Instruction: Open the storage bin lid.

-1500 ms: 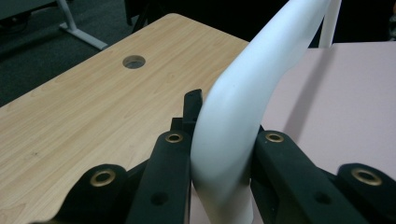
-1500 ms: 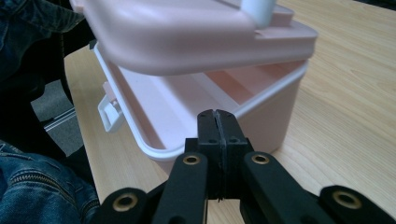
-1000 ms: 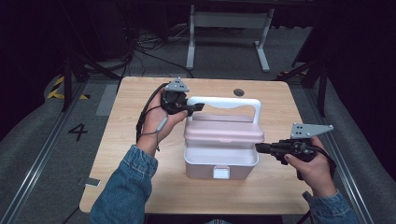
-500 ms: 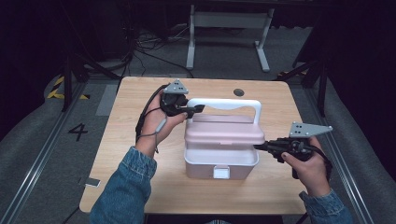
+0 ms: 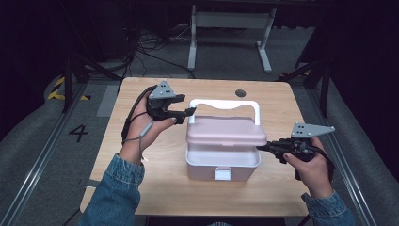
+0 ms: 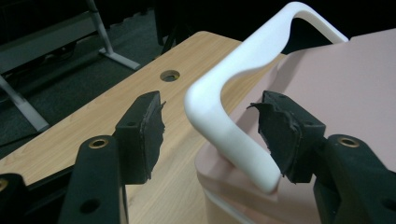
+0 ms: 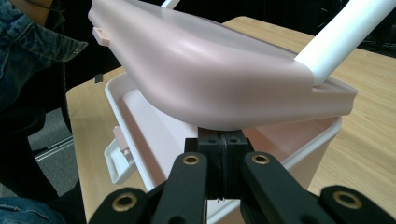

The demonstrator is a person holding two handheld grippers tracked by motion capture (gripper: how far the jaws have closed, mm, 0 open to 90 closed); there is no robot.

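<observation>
Pink box [image 5: 223,155], lid [image 5: 226,132] raised.
Left gripper [image 5: 186,113] at 10 o'clock, spread astride white handle [image 6: 229,116]; right gripper [image 5: 263,148] at 3 o'clock, pressed together under lid's edge.

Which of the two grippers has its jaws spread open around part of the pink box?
The left gripper: its jaws stand apart on either side of the white handle. The right gripper has its jaws pressed together under the raised lid.

raised lid [image 5: 223,130] blocks the box [image 5: 223,165] opening from above.
</observation>
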